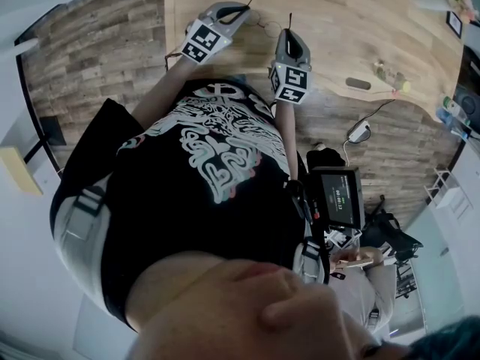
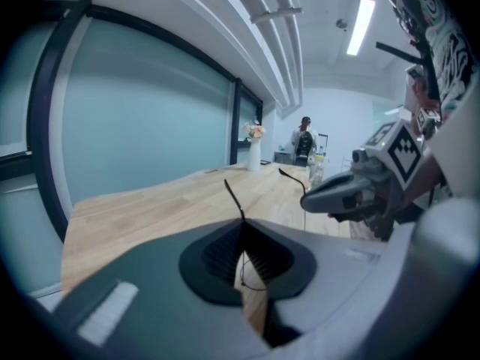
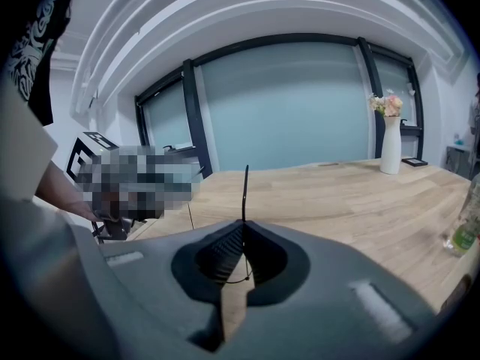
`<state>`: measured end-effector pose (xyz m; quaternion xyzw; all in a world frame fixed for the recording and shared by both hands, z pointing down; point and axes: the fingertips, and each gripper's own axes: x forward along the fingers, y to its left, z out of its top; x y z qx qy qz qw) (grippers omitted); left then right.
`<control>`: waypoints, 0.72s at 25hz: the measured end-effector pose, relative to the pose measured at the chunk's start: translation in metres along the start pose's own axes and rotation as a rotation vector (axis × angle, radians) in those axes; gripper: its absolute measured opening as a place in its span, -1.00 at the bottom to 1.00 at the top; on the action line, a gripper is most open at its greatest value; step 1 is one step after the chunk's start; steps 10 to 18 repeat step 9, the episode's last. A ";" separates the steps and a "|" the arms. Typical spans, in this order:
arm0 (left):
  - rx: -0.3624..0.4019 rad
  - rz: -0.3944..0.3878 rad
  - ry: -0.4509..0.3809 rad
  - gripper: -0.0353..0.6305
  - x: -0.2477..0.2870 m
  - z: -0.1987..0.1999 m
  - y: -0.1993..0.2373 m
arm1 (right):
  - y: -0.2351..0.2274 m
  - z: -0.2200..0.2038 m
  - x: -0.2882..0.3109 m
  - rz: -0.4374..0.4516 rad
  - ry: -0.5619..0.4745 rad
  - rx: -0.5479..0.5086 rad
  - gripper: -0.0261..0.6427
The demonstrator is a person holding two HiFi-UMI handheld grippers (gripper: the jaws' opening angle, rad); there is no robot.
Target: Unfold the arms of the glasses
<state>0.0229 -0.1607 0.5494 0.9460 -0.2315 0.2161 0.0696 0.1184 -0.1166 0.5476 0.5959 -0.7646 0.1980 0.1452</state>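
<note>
The glasses [image 1: 264,27] are thin wire-framed ones, held just above the wooden table [image 1: 345,21] between my two grippers. My left gripper [image 1: 241,11] is shut on one black arm, whose tip [image 2: 232,195] sticks out past the jaws. My right gripper [image 1: 289,36] is shut on the other arm, whose tip [image 3: 245,192] stands up from the jaws. A bit of wire rim [image 2: 252,277] shows through the gap behind the left jaws. The left gripper view shows the right gripper [image 2: 346,191] close by on the right. Both arms stand away from the frame.
A white vase with flowers [image 3: 388,145] stands at the table's far end, and a bottle [image 3: 466,227] is at the right. Small objects [image 1: 390,75] and a dark case [image 1: 358,83] lie near the table edge. A person [image 2: 304,142] stands far off.
</note>
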 end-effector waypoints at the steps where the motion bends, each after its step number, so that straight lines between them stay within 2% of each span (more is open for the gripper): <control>1: -0.001 0.000 0.002 -0.93 0.001 0.000 0.000 | 0.000 0.000 0.001 0.003 -0.002 0.002 -0.92; 18: 0.003 -0.005 -0.004 -0.93 -0.002 0.002 0.002 | 0.001 0.002 0.001 0.013 -0.012 0.012 -0.92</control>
